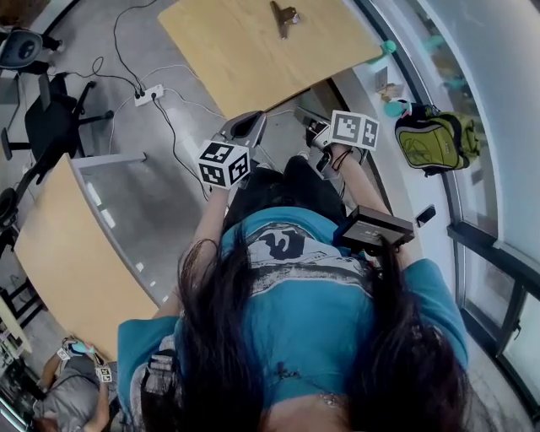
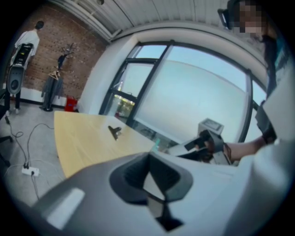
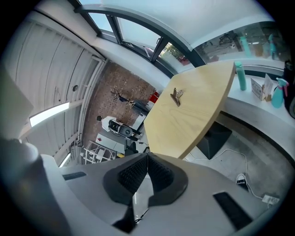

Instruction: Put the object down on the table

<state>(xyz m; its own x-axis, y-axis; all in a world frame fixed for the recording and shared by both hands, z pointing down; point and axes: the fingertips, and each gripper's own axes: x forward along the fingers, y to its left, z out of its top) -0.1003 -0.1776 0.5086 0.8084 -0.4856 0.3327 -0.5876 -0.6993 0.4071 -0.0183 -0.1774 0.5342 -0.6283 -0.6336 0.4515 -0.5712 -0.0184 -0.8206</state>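
While the clip lies on the table, the left gripper and right gripper have jaws pressed together, empty.

Both grippers are held out short of the near edge of the table, tilted slightly downward toward it. The left gripper is seen with jaws pressed together at the tips, nothing between them. The right gripper is closed likewise and empty, held just beside the left one, nearer the table's right corner. The left forearm is stretched toward the table.
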